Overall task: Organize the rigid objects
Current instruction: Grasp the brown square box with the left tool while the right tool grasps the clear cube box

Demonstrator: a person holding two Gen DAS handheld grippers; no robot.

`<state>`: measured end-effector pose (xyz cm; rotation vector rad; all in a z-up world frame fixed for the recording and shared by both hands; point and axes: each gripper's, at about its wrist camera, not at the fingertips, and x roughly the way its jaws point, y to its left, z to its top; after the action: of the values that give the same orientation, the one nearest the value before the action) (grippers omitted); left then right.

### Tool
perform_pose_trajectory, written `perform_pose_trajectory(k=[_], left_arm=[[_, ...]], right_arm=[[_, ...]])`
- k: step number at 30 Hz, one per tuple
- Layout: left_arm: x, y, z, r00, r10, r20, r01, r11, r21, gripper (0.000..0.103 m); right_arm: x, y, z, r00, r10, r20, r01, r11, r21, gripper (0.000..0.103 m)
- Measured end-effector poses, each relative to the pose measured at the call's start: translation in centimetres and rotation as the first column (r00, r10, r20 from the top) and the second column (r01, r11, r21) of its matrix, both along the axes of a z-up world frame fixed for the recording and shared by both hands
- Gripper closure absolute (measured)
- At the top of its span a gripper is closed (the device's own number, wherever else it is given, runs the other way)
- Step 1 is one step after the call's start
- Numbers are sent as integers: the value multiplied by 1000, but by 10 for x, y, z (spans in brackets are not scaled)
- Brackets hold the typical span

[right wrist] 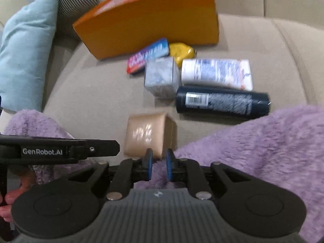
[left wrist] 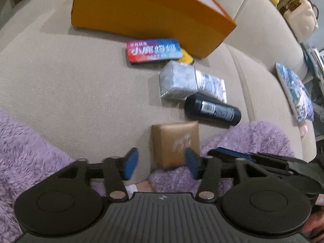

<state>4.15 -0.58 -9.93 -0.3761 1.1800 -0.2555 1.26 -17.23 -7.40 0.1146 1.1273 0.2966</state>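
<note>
Hiding behind the colourful tin (left wrist: pixel 153 50), a yellow object (left wrist: pixel 186 57) shows, perhaps a pouch.

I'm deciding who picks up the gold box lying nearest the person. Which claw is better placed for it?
Probably the left claw: its jaws stand open with the gold box just ahead between them. The right claw is nearly closed, too narrow for the box without reopening.
</note>
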Motion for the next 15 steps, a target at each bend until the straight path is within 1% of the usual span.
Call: perform_pose_trajectory(k=[2, 4, 6, 7, 8, 10, 12, 15], left_arm=[[0, -6, -1, 1000, -2, 10, 2, 1000, 6, 30], [0, -16, -4, 1000, -8, 9, 8, 1000, 21, 26], [-1, -29, -9, 1000, -18, 0, 18, 999, 41, 22], [0, -34, -10, 1000, -6, -9, 6, 999, 48, 22], [2, -38, -12, 1000, 13, -20, -12, 999, 44, 22], [8, -43, -17, 996, 70, -49, -69, 997, 35, 21], [13, -48, -17, 991, 118, -55, -115, 991, 69, 21], [22, -56, -18, 990, 135, -48, -129, 986, 107, 21]], right_arm=[[-7, -4, 8, 997, -50, 64, 55, 996, -67, 83], [-6, -9, 8, 992, -94, 88, 102, 990, -95, 83], [-4, -17, 7, 985, -140, 105, 148, 986, -76, 83], [-2, -19, 5, 981, -154, 114, 162, 984, -70, 83], [-1, -22, 4, 979, -168, 113, 175, 983, -60, 83], [3, -26, 0, 976, -188, 106, 194, 980, -45, 80], [6, -28, -1, 973, -204, 108, 210, 977, -41, 80], [9, -36, -3, 963, -246, 110, 247, 969, 5, 81]])
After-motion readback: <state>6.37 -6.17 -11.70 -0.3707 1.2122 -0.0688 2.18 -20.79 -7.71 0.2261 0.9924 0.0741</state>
